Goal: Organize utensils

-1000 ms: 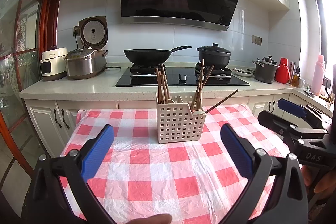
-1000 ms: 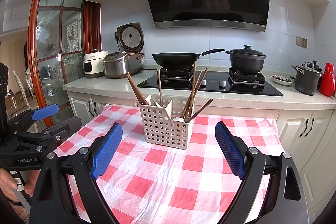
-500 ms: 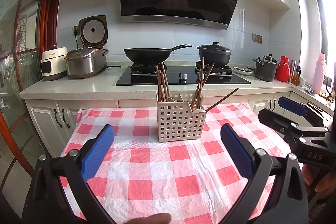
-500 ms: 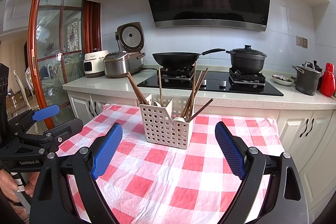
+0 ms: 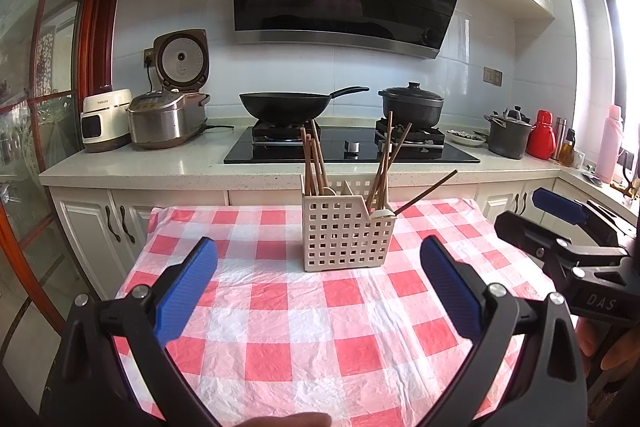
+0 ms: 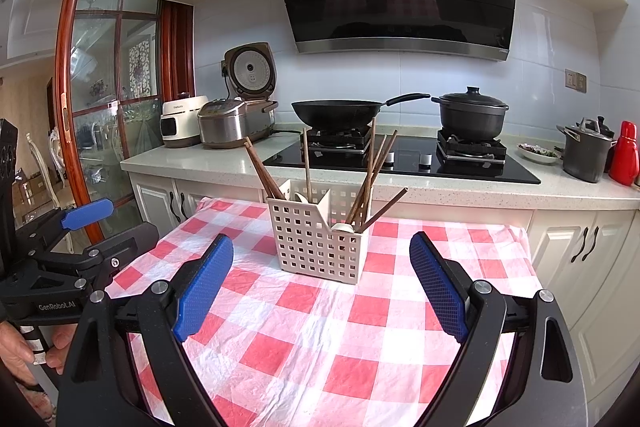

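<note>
Left wrist view: both hand-held grippers, left [image 5: 318, 285] and right [image 6: 322, 285], hang released and empty, near the caddy [image 5: 346, 229] mid-worktop. Chopsticks [image 5: 314, 163] lean loosely inside; a careless reach could likely tip the light caddy or scatter them.

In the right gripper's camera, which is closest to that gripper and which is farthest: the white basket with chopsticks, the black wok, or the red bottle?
From the open right gripper:
1. White basket, straight ahead on the checked cloth.
2. Black wok, behind the basket on the stove.
3. Red bottle, far right on the counter. It looks farthest, though the gap from the wok is less sure.
</note>
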